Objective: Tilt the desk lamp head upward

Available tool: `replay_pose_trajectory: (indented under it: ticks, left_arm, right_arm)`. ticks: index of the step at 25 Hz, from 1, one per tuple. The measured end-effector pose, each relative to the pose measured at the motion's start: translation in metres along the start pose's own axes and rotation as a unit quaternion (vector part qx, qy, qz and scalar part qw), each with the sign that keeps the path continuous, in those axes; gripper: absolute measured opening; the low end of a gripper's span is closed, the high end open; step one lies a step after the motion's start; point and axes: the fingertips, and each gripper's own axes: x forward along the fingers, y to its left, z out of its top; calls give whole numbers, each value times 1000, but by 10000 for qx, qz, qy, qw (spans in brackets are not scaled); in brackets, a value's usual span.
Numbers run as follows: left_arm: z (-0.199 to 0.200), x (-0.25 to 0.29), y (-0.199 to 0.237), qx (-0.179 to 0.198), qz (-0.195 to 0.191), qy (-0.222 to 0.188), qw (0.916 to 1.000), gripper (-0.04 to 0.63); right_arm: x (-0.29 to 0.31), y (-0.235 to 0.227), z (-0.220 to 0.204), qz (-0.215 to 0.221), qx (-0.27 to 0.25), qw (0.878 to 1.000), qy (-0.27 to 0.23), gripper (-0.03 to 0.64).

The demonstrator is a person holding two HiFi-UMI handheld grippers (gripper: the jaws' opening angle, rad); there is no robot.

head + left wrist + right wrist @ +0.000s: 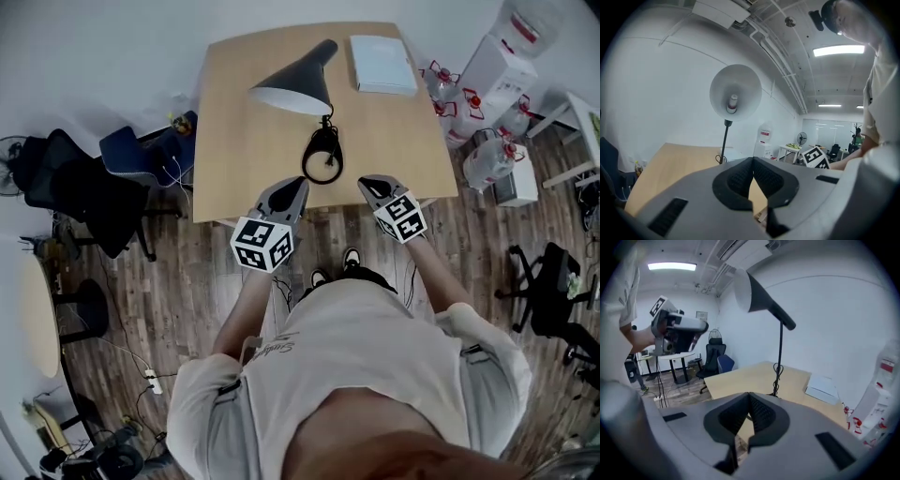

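A dark desk lamp stands on the wooden table (234, 141). Its round base (322, 159) sits near the table's middle, and its cone head (292, 84) hangs over the far half. The shade's white inside and bulb (733, 103) face the left gripper view. In the right gripper view the lamp head (752, 291) is seen from the side, on a thin pole (780, 357). My left gripper (298, 186) and right gripper (368, 184) hover at the near table edge, either side of the base. Both are shut and hold nothing, and neither touches the lamp.
A white flat box (382, 64) lies at the table's far right. Several water bottles (487, 159) and a dispenser (502, 56) stand right of the table. Dark chairs (75, 187) crowd the left, another chair (548, 291) is at the right. Cables lie on the wooden floor.
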Motion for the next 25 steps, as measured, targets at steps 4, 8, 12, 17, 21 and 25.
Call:
replay_pose_trajectory:
  ticks: [4,8,12,17,21,25]
  left_arm:
    - [6,-4,-15,383,-144,-14,9992,14]
    - [17,-4,-34,516,-394,-136,9978,14]
    - [33,-6,-48,596,-529,-260,9965,14]
    - [54,-8,-53,726,-488,-352,9955,14]
    - [74,-12,-47,736,-395,-486,9953,14]
    - [91,-10,-39,667,-207,-705,9951,14]
  right_arm:
    - [-37,12,39,-275,557,9965,-563,-5]
    - [-66,21,75,-447,621,9918,-1025,-5]
    - [-94,29,113,-586,217,9871,-1477,-5]
    - [-115,28,150,-565,38,9783,-1992,-5]
    - [-124,29,175,-599,-220,9724,-2244,-5]
    - [-133,25,189,-572,-373,9685,-2396,-5]
